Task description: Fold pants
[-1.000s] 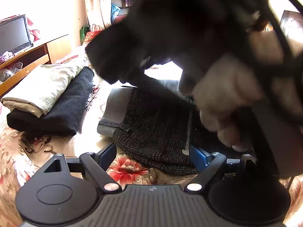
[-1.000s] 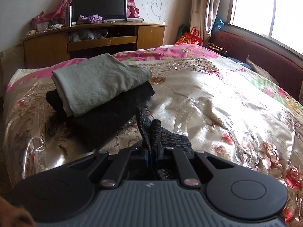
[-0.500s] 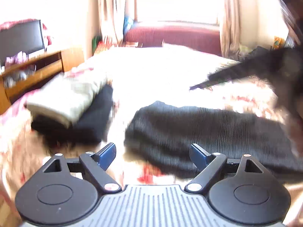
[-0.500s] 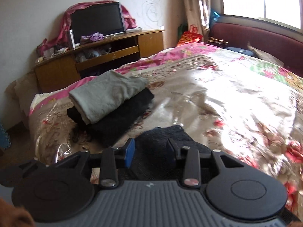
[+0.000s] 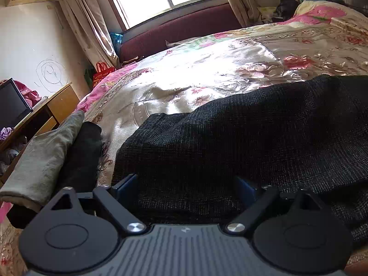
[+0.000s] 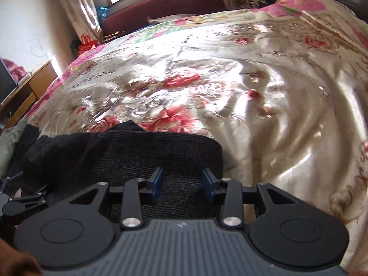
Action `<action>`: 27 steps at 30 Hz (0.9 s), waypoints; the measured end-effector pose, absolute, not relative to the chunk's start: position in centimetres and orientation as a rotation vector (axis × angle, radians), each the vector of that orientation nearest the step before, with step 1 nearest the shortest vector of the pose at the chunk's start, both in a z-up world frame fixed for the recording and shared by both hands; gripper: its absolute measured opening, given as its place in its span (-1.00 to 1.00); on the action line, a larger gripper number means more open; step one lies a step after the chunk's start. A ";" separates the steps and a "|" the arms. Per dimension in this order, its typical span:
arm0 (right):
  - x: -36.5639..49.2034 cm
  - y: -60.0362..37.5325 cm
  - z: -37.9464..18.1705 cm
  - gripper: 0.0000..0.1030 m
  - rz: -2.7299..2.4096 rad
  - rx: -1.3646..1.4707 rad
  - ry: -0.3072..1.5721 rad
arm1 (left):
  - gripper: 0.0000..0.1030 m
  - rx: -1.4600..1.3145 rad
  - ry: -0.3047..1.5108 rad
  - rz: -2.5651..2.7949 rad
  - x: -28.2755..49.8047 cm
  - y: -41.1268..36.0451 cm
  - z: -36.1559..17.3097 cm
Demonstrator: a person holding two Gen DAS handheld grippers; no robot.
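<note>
Fingers of the left gripper (image 5: 187,187) stand spread wide, their blue pads straddling a raised fold of the dark knitted pants (image 5: 230,142), which lie flattened across the floral satin bedspread (image 5: 207,73). The right gripper (image 6: 182,185) is partly parted too, its blue pads low over the pants' near edge with cloth between them, pinching nothing. Only the left view shows the stack of folded grey and black garments (image 5: 46,158) beside the pants clearly; the right view shows the pants' end and the left gripper's linkage at its left edge.
</note>
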State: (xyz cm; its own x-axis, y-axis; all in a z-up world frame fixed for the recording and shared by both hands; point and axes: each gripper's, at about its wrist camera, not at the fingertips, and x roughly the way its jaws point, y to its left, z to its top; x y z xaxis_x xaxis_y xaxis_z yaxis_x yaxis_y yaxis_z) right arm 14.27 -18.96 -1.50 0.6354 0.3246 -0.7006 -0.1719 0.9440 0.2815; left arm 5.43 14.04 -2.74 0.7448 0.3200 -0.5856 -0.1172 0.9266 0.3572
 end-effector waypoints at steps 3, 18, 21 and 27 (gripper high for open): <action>13.6 -22.4 -2.6 -0.21 0.296 0.344 0.874 | 0.98 0.360 0.711 0.250 5.9 12.8 -2.0; 14.4 -28.4 -9.2 -0.13 0.555 0.929 0.996 | 0.98 0.485 0.657 0.130 4.4 6.6 0.6; 13.9 -28.8 -8.9 -0.13 0.614 0.945 0.964 | 0.98 0.516 0.679 0.089 4.7 5.3 -0.1; 16.1 -27.1 -10.2 -0.12 0.672 1.019 0.991 | 0.98 0.561 0.702 0.068 5.4 3.6 -1.2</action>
State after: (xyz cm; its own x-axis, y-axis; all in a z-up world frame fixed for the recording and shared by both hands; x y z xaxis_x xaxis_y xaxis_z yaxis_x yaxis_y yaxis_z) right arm 16.06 -27.14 -10.17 0.4195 0.8364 -0.3528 -0.0183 0.3964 0.9179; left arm 5.36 3.58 -1.16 0.7677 0.2431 -0.5930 0.1250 0.8507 0.5106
